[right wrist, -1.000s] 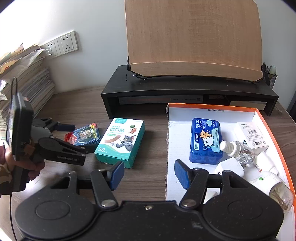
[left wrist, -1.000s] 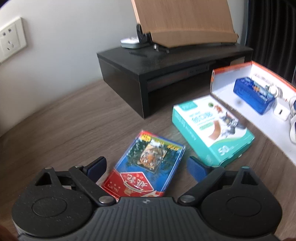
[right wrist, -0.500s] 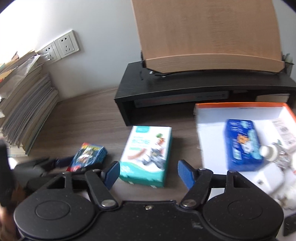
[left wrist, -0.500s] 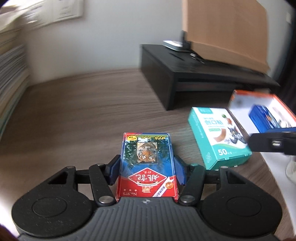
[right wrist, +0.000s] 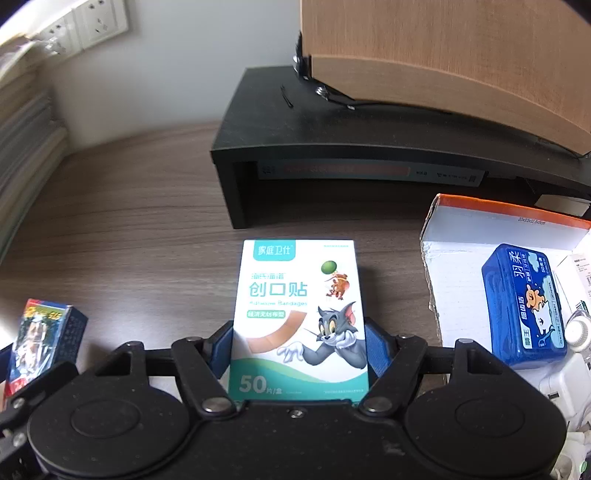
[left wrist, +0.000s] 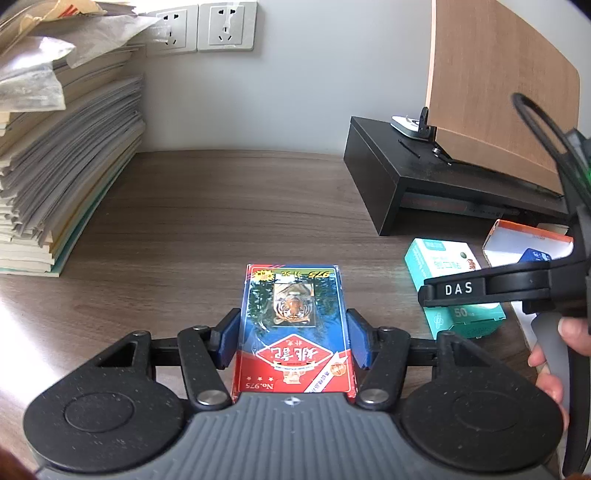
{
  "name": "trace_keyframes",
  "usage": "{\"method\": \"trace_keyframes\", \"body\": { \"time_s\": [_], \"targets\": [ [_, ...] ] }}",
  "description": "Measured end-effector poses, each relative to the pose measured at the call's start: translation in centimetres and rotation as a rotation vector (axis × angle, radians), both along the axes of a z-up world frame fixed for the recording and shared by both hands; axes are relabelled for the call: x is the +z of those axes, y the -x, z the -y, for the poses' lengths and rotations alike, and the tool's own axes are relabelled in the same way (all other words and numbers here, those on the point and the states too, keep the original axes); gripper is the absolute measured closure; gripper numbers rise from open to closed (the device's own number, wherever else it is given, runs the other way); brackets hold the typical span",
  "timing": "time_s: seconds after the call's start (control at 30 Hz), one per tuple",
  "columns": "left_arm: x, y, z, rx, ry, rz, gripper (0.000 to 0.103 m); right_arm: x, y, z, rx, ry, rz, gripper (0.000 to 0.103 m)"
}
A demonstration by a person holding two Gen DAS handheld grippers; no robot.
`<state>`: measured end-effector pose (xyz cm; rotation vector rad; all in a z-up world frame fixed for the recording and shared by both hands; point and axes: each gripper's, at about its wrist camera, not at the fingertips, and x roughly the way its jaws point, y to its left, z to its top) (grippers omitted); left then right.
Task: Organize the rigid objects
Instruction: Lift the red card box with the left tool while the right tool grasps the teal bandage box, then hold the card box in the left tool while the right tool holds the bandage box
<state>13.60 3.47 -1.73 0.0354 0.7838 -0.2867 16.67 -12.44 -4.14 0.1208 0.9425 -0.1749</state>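
Note:
My left gripper (left wrist: pixel 293 341) is shut on a pack of playing cards (left wrist: pixel 293 325), red and blue with a tiger picture, its blue pads pressed on both long sides. The pack also shows at the left of the right wrist view (right wrist: pixel 40 339). My right gripper (right wrist: pixel 297 350) is shut on a teal and white bandage box (right wrist: pixel 297 317) with a cat and mouse cartoon. The box also shows in the left wrist view (left wrist: pixel 447 262), behind the right gripper's finger. Both items are at desk level.
An orange-edged white box (right wrist: pixel 461 229) at the right holds a blue floss case (right wrist: pixel 524 302) and white plugs. A black monitor stand (right wrist: pixel 332 147) with a wooden panel (right wrist: pixel 461 55) is behind. A stack of papers (left wrist: pixel 55 166) stands at the left by wall sockets (left wrist: pixel 225 26).
My left gripper closed on the card pack and turned left. My right gripper moved left from the white box and closed around the bandage box.

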Motion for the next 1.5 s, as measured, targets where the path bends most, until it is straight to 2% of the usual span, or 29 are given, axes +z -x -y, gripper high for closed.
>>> {"method": "trace_keyframes", "body": {
  "time_s": [0.3,0.43,0.73,0.97,1.17,1.37,1.5],
  "targets": [
    [1.3,2.1,0.4,-0.004,0.058,0.011,0.043,4.3,7.0,0.6,0.027,-0.001,0.124,0.019],
    [2.0,3.7,0.9,-0.029,0.077,0.02,0.043,6.2,11.0,3.1,-0.027,-0.034,0.165,0.019],
    [3.5,8.2,3.5,-0.018,0.087,0.03,0.043,9.0,18.1,9.4,-0.11,0.012,0.216,0.019],
    [4.4,12.4,8.2,0.002,0.104,0.024,0.043,9.7,22.5,14.2,-0.085,0.038,0.244,0.019],
    [5.1,15.3,13.8,-0.002,0.124,0.028,0.043,9.9,25.3,18.4,-0.074,0.012,0.25,0.019],
    [4.3,17.5,18.7,-0.028,0.112,0.0,0.043,9.6,27.3,21.4,-0.053,0.006,0.257,0.019],
    [4.3,18.4,21.0,-0.044,0.09,0.011,0.043,9.2,28.0,22.7,-0.051,-0.008,0.261,0.019]
  ]
}}
